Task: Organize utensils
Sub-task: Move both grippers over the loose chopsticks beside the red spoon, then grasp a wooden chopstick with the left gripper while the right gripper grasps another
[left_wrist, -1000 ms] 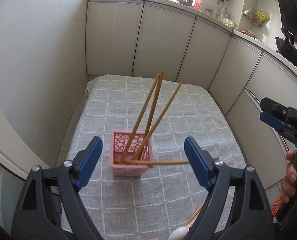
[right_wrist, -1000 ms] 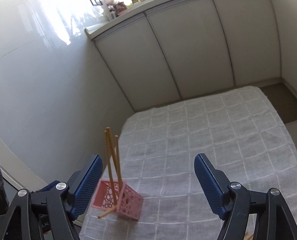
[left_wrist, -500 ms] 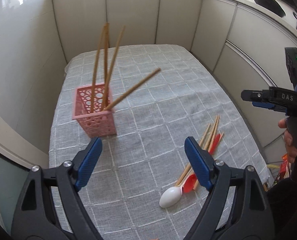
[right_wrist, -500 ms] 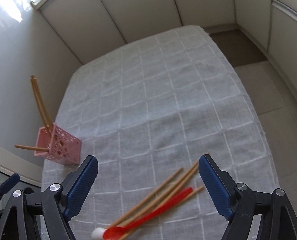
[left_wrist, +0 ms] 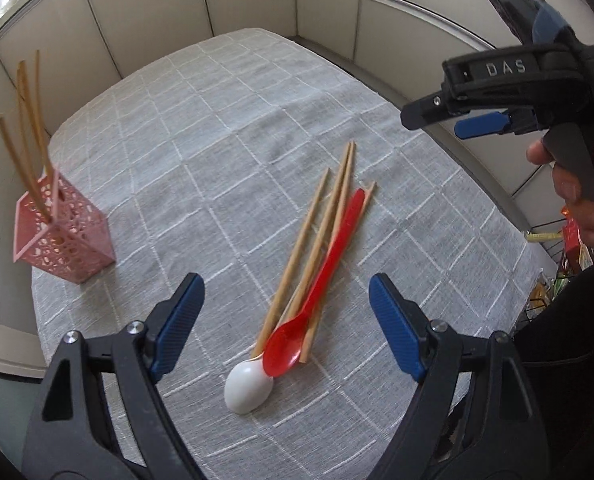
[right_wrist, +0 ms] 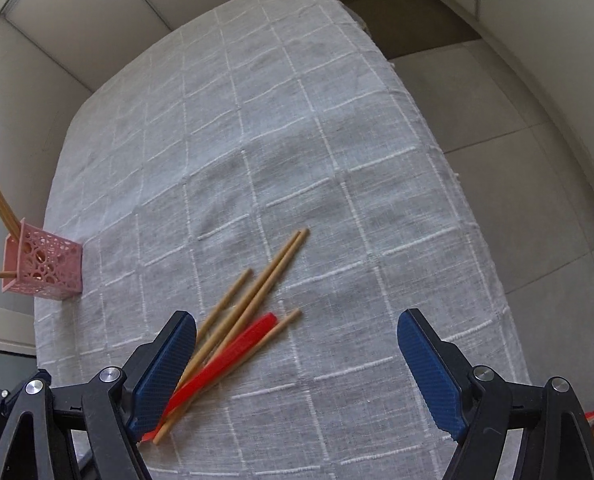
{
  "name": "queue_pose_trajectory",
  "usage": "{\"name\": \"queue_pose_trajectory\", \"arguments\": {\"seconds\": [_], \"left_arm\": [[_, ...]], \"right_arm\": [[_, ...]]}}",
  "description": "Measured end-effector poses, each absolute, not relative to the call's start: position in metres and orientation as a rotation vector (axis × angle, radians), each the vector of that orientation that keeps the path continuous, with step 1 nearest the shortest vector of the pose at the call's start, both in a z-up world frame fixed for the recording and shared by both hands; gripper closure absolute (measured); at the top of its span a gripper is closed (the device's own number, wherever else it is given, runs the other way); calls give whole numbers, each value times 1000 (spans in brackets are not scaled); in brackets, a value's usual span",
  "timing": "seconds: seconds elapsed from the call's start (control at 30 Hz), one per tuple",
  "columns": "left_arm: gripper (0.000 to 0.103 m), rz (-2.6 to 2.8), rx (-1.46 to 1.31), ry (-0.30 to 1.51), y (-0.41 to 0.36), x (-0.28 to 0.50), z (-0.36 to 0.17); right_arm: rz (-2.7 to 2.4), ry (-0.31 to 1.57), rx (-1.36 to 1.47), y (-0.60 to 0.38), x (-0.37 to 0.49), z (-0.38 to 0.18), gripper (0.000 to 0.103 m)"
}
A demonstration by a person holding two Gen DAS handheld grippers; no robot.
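A pink perforated holder [left_wrist: 63, 232] stands at the table's left with several wooden chopsticks [left_wrist: 27, 120] leaning in it; it also shows in the right wrist view [right_wrist: 41, 266]. A red spoon [left_wrist: 317, 280], a white spoon [left_wrist: 249, 386] and several loose chopsticks [left_wrist: 321, 224] lie in a pile mid-table. My left gripper [left_wrist: 285, 328] is open and empty, hovering above the spoon bowls. My right gripper [right_wrist: 297, 368] is open and empty above the pile's handle ends [right_wrist: 253, 308]; its body shows in the left wrist view [left_wrist: 497, 92].
A grey checked cloth [right_wrist: 297, 140] covers the table. Cream cabinet panels [left_wrist: 157, 12] stand close behind and to the left. The table's right edge drops to a tiled floor [right_wrist: 517, 140]. Colourful packets [left_wrist: 573, 240] sit at the far right.
Both grippers have swung down and right, from facing the pink holder to over the pile of spoons and chopsticks. Both stayed open. The utensils have not moved.
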State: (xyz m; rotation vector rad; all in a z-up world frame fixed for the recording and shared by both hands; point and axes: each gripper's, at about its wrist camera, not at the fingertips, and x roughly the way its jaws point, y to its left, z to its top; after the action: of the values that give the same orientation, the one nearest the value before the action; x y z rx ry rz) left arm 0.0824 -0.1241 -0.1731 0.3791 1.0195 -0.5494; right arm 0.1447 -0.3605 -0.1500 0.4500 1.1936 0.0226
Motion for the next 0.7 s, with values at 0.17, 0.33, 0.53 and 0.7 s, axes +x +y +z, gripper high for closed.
{"name": "queue_pose_trajectory", "arguments": {"seconds": [0.17,0.33,0.53,0.7], "left_arm": [[37,-585,431,1063,-153,96,-201],[56,-631,476,1105,-178,107,-223],[64,-631,337,1090,-180,134,-215],[77,-586,296,1143,-178,156,-230]], "right_arm": [[22,1229,449,-365,148,-159,16],[14,1259,466,-373,152,-168,16],[8,1282,495,-382,157,-177,16],[9,1294,494,-383,161,-181,16]]}}
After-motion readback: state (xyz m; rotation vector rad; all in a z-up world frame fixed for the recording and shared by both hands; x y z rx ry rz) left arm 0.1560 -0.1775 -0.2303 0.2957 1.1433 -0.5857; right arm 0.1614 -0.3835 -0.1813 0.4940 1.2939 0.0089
